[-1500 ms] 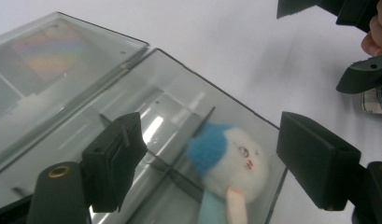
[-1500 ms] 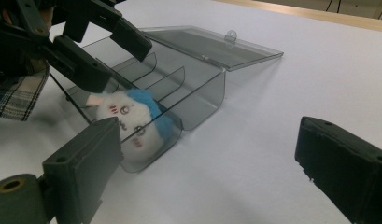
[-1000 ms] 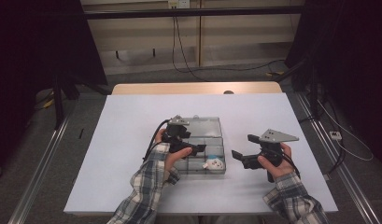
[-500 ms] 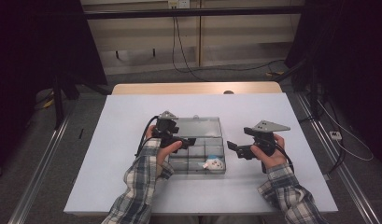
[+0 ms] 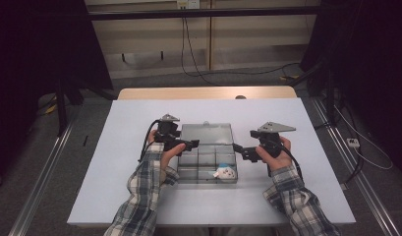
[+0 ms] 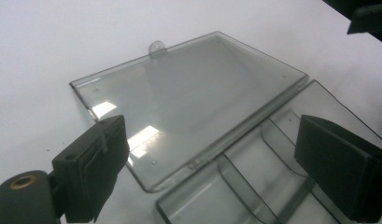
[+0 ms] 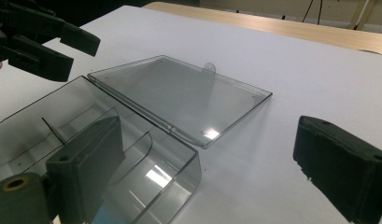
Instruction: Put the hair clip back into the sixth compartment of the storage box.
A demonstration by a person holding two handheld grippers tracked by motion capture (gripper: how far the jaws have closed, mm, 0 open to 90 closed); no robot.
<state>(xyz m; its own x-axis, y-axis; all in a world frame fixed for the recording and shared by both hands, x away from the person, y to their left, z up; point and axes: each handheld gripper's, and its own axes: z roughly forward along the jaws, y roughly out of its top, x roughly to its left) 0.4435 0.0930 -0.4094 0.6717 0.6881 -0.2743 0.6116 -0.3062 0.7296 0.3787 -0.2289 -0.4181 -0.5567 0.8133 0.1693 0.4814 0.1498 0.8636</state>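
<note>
A clear plastic compartment box (image 5: 207,161) lies in the middle of the white table (image 5: 139,196). Its lid (image 5: 206,132) is folded back flat on the far side. A small white item (image 5: 224,172) sits in the front right compartment. My left gripper (image 5: 189,144) is open at the box's left edge, by the hinge. In the left gripper view, the left gripper (image 6: 216,163) frames the lid (image 6: 188,93) and the compartments (image 6: 254,186). My right gripper (image 5: 242,152) is open just right of the box. In the right gripper view, the right gripper (image 7: 214,163) faces the lid (image 7: 179,93) and box corner (image 7: 146,163).
The table's far wooden edge (image 5: 203,93) lies beyond the lid. Cables (image 5: 198,69) trail on the floor behind. Metal rails (image 5: 46,172) run along both sides. The left gripper (image 7: 44,42) shows at the top left of the right gripper view.
My left gripper has moved left, from over the box to its left edge. My right gripper has shifted slightly farther away. The box and lid have not moved.
</note>
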